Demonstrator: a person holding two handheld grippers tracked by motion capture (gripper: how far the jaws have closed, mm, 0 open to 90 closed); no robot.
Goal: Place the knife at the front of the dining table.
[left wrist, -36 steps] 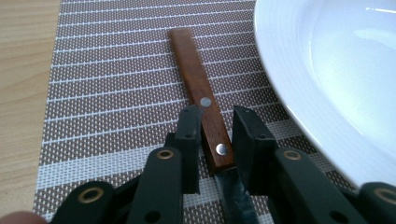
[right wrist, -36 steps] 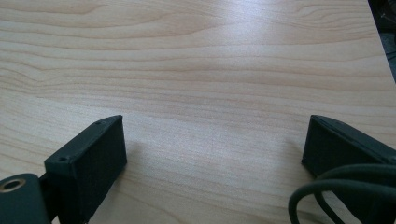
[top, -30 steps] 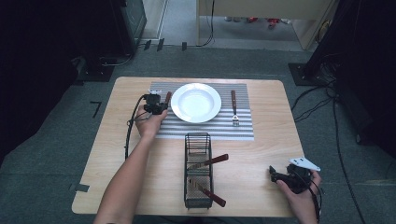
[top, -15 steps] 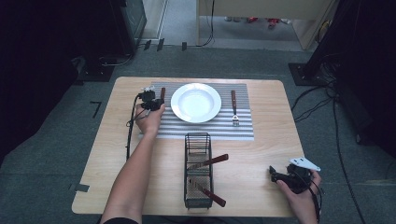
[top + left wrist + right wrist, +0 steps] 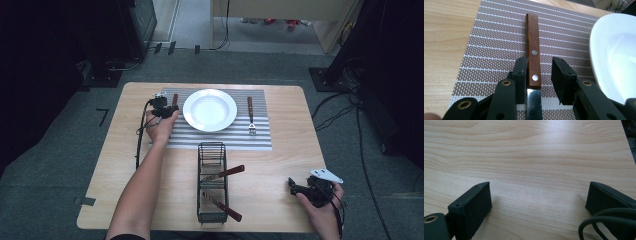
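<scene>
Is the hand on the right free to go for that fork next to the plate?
Probably yes. The right gripper rests open and empty on bare table; the fork lies uncovered on the striped mat, right of the plate. The wire basket stands off to the side.

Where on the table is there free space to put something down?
The bare wood of the table between the black wire basket and the right gripper is free. The striped placemat is crowded by the white plate.
</scene>
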